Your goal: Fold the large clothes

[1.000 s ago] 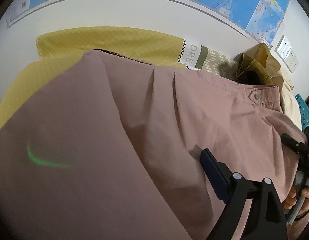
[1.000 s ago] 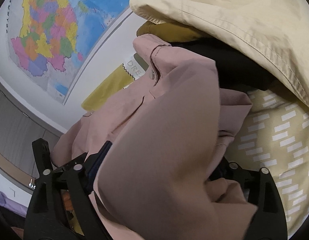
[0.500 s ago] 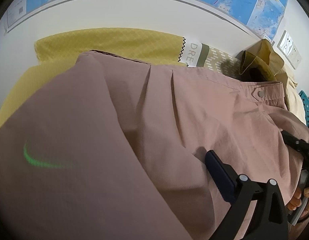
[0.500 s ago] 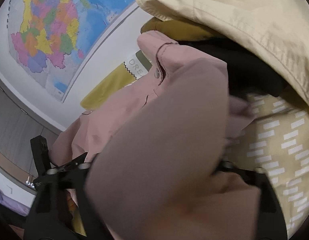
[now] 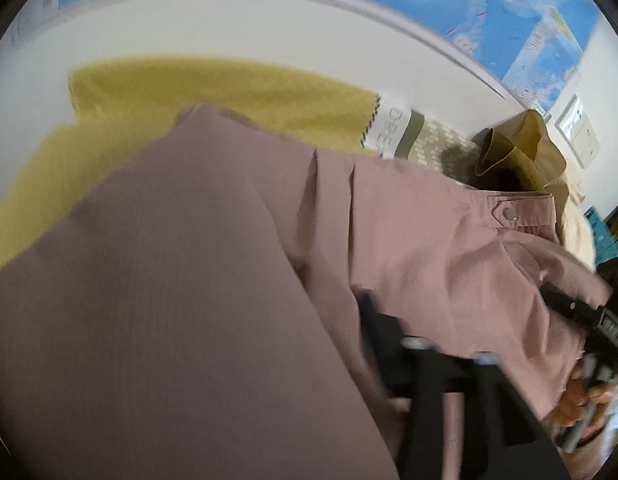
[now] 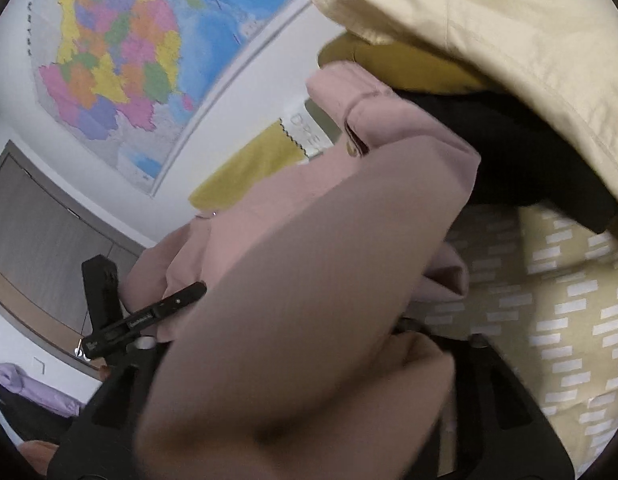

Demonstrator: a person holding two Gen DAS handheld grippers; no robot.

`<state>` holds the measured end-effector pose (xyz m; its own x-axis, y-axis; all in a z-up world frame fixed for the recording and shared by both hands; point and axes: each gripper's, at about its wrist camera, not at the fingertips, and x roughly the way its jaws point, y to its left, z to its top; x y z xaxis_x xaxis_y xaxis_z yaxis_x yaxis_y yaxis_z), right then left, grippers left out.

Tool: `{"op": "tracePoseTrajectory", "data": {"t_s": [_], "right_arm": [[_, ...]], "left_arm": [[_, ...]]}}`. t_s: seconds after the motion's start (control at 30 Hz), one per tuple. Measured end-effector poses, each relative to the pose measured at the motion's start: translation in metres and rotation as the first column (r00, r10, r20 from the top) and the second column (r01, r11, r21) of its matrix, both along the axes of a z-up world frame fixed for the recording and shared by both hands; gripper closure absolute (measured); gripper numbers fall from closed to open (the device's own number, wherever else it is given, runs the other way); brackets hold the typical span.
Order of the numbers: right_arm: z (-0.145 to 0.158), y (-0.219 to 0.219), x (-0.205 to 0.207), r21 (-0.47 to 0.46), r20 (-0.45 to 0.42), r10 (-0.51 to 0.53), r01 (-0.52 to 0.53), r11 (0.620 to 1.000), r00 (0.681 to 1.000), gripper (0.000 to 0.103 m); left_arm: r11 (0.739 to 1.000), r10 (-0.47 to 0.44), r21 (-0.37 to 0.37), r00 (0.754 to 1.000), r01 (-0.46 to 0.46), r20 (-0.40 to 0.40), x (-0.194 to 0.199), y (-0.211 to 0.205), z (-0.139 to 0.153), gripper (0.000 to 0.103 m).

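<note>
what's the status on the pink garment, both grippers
Left gripper and right gripper both buried in cloth, grip unclear. Pink garment draped over both, mid-fold. Piled clothes crowd the right side.

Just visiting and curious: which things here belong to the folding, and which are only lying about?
In the job:
pink garment
left tool
right tool

Lying about:
cream garment
black garment
yellow bedcover
wall map
</note>
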<state>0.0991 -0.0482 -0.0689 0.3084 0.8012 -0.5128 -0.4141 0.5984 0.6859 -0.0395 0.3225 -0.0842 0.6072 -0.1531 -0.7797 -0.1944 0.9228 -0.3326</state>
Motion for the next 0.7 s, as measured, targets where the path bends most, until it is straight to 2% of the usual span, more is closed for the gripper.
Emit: {"op": "tracePoseTrajectory", "data": {"t_s": [0.03,0.1,0.2,0.23,0.27,0.3,0.33,0.37,0.4,0.57,0.7], "right_arm": [[-0.003,-0.001,0.002,0.005,-0.014,-0.012,0.012,1.000,1.000,0.040],[-0.008,-0.002,0.006,0.025,-0.041,-0.012,0.013,1.000,0.999,0.033],[-0.010,0.000,0.010,0.035,-0.042,-0.015,0.016,0.999,0.999,0.032],[-0.009,0.004,0.011,0.032,-0.042,-0.013,0.014,0.999,0.999,0.039],[-0.009,0.007,0.012,0.024,-0.038,-0.010,0.011,1.000,0.999,0.054],[-0.008,0.010,0.012,0.016,-0.033,-0.002,0.003,1.000,0.999,0.057],[-0.006,0.012,0.011,0.012,-0.022,0.005,-0.005,1.000,1.000,0.065],[-0.002,0.013,0.009,0.008,-0.005,0.013,-0.013,1.000,1.000,0.071],[0.003,0.014,0.007,0.000,0.013,0.019,-0.019,1.000,1.000,0.074],[0.040,0.019,-0.001,0.025,0.093,0.036,-0.038,0.999,0.995,0.080],[0.079,0.036,-0.003,0.048,0.173,0.074,-0.083,0.995,0.982,0.082]], "left_arm": [[1.000,-0.001,-0.009,1.000,0.001,0.007,0.000,0.002,-0.002,0.042],[0.999,-0.040,-0.013,0.999,0.040,0.022,0.000,-0.002,-0.001,0.030],[0.998,-0.055,-0.004,0.998,0.055,0.031,0.003,-0.011,-0.003,0.020],[0.998,-0.054,0.019,0.998,0.054,0.030,0.005,-0.015,-0.003,0.021],[0.998,-0.053,0.037,0.998,0.052,0.031,0.005,-0.017,-0.003,0.032],[0.997,-0.034,0.064,0.999,0.032,0.027,0.006,-0.018,-0.002,0.053],[0.998,-0.027,0.055,0.999,0.026,0.026,0.007,-0.015,-0.002,0.057],[0.999,-0.023,0.032,0.999,0.022,0.031,0.007,-0.012,0.000,0.068],[1.000,-0.018,0.010,0.999,0.018,0.041,0.005,-0.009,0.004,0.073],[0.999,-0.027,0.031,0.995,0.024,0.100,-0.001,-0.002,0.029,0.089],[0.997,-0.013,0.075,0.988,0.001,0.152,-0.001,0.014,0.059,0.091]]}}
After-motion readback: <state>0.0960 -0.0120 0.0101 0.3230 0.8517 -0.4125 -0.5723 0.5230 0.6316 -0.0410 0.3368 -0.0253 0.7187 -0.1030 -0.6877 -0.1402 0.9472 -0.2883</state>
